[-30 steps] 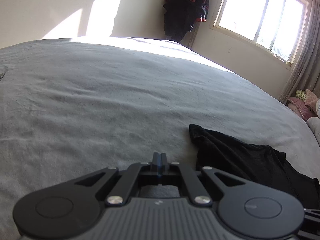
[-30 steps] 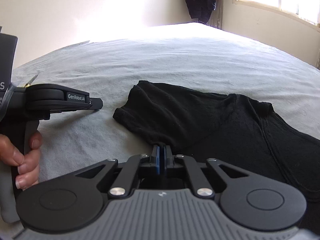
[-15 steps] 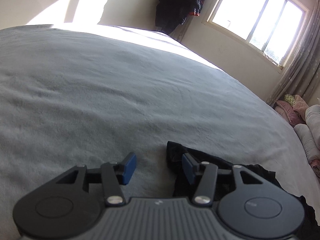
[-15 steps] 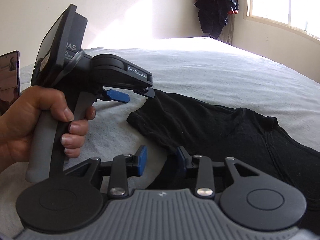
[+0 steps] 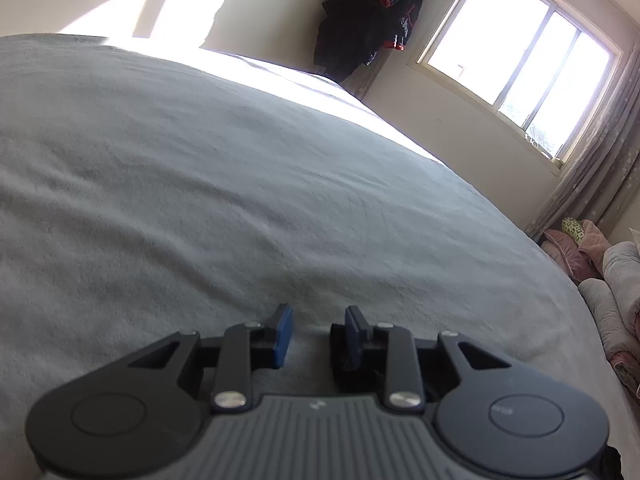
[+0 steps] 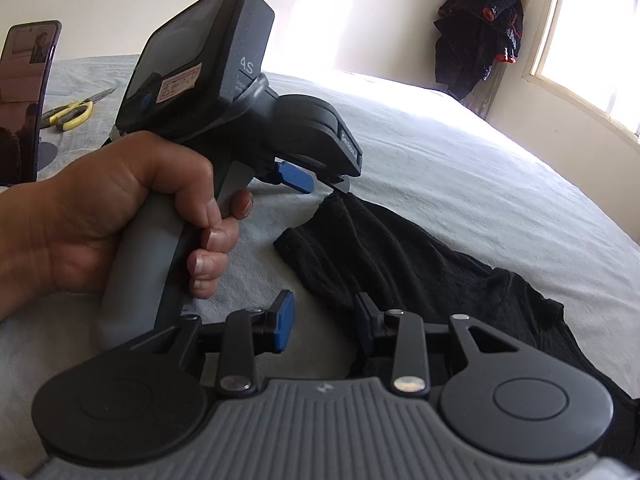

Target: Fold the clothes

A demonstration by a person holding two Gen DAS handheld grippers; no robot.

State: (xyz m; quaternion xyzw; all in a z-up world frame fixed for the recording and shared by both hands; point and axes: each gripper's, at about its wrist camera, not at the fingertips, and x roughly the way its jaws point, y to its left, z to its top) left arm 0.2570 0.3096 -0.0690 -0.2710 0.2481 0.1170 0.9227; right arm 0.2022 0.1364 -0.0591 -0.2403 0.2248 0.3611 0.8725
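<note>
A black T-shirt [image 6: 420, 268] lies spread on the grey bed sheet [image 6: 460, 168]. My right gripper [image 6: 324, 320] is open, low over the shirt's near left edge, its right finger over the cloth. My left gripper [image 6: 320, 182], held in a hand, is open at the shirt's far left corner; its right finger touches the cloth edge there. In the left wrist view the left gripper [image 5: 316, 334] is open over the sheet [image 5: 200, 200], with dark cloth hidden under its right finger.
Yellow-handled scissors [image 6: 74, 112] and a phone on a stand [image 6: 28, 92] are at the far left of the bed. Dark clothes [image 6: 480, 24] hang in the room corner. Pillows and bedding [image 5: 600, 280] lie at the bed's right side. A window [image 5: 520, 52] is behind.
Both grippers went from shut to open. The left gripper moved right to the shirt's far left corner, and the shirt has dropped out of its view.
</note>
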